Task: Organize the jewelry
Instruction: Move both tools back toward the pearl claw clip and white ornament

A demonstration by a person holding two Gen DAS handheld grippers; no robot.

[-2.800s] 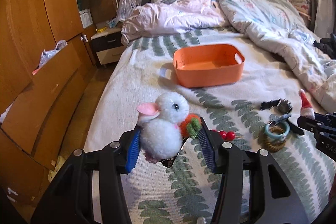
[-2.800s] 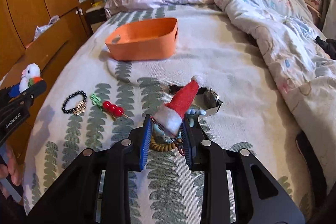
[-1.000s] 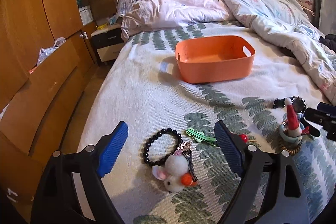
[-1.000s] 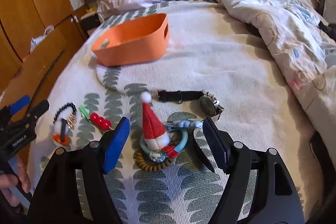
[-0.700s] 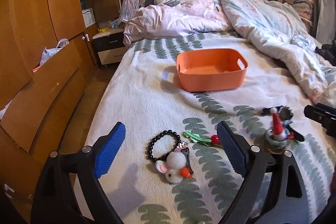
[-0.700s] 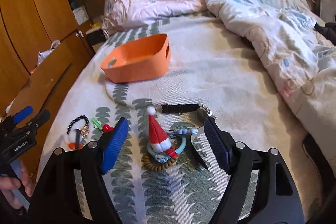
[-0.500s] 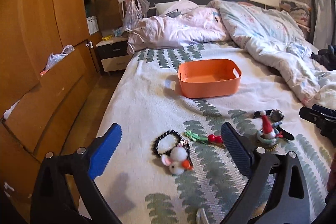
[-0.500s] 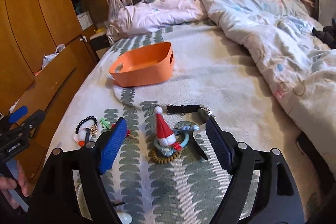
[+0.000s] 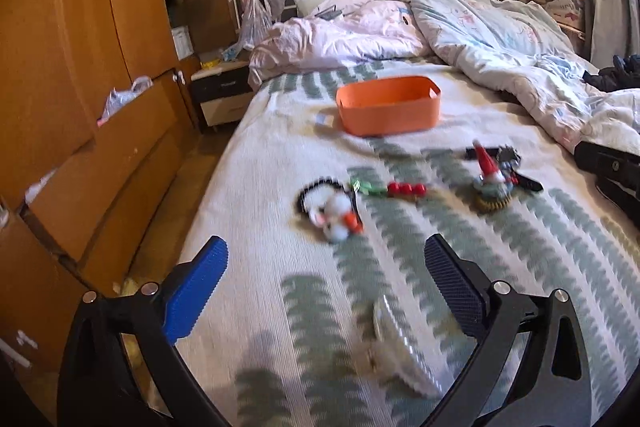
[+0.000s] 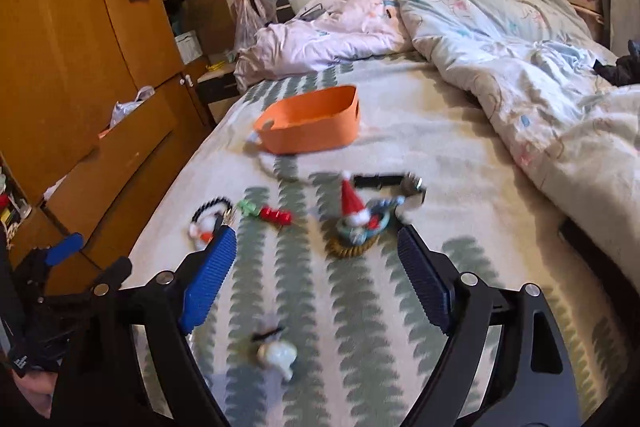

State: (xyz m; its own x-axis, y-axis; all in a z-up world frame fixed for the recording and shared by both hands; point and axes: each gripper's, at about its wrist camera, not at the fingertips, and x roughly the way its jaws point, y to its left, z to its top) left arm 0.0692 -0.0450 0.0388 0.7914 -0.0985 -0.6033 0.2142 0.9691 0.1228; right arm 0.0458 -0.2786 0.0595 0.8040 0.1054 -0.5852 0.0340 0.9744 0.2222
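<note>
Standing along the left of both views, a wooden wardrobe (image 9: 72, 75) borders the bed (image 9: 280, 155), whose pale cover carries green leaf stripes. The left gripper (image 9: 326, 277) hangs above the near part of the cover with its blue pads spread wide and nothing between them. Just beyond it lies a black bead bracelet (image 9: 316, 189), with a white pom-pom mouse charm (image 9: 336, 217) touching its near edge. To the right of that sits a green clip with red beads (image 9: 386, 189), and farther right a small Santa-hat figure (image 9: 488, 167) stands upright on a teal ring and a tan bead ring. A black-strapped watch (image 10: 390, 183) lies just behind the figure. Well beyond this row, toward the pillows, an orange basket (image 9: 388, 115) rests on the cover; its contents cannot be made out. A pale, blurred object (image 9: 396, 351) lies close beneath the left gripper, too smeared to identify. The right gripper (image 10: 316, 269) hovers over the cover near the hat figure, its blue pads also wide apart and holding nothing. A crumpled duvet (image 10: 520, 67) fills the right side of the bed.
</note>
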